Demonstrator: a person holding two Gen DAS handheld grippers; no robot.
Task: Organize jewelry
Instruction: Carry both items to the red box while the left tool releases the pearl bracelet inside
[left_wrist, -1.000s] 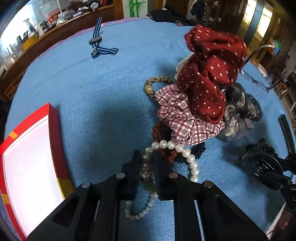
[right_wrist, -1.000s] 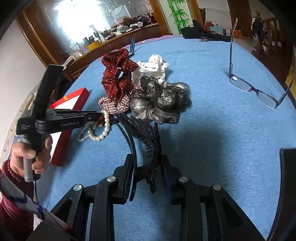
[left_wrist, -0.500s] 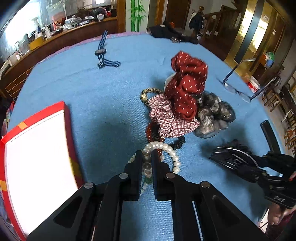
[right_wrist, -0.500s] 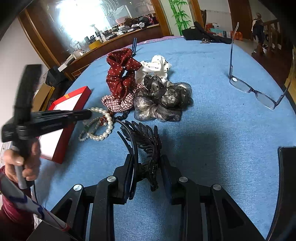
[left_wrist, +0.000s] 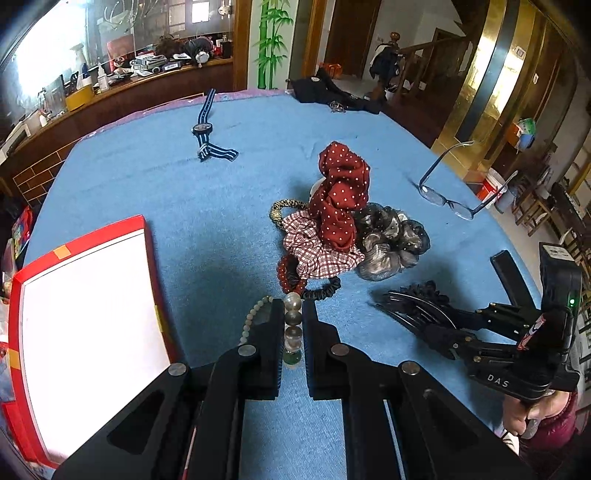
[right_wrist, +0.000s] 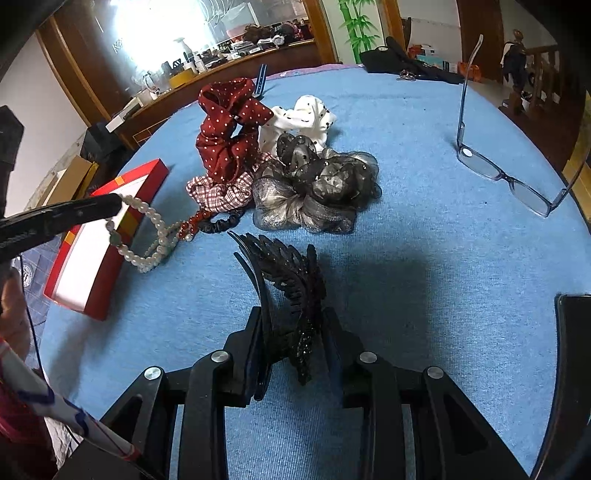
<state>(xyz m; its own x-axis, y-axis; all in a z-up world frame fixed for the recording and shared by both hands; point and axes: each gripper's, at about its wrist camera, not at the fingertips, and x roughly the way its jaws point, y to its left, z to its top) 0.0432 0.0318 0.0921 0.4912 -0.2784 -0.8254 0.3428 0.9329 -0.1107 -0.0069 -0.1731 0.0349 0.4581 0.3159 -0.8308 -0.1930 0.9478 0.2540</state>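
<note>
1. We see the left tongs clenched on a pearl necklace; several beads sit pinched in a column between the two black fingers.
2. From the right wrist view, the necklace hangs from the left tongs' tip in a loop, and its lower end rests on the blue surface just beside the red box.
3. The box lies open at the left edge of the surface, showing a white interior.
4. Our right tongs are grasping a black hair claw, whose teeth and feather-shaped top stick out ahead of the fingers, above the surface.
5. Near the middle of the surface is a pile of scrunchies: a red dotted scrunchie on top, a checked scrunchie below it, a grey sheer scrunchie to the right and a white scrunchie behind.
6. A red bead bracelet and a thin black hair tie lie at the near edge of the pile.
7. A striped watch lies well apart at the far side, and glasses stand on the right.
</note>
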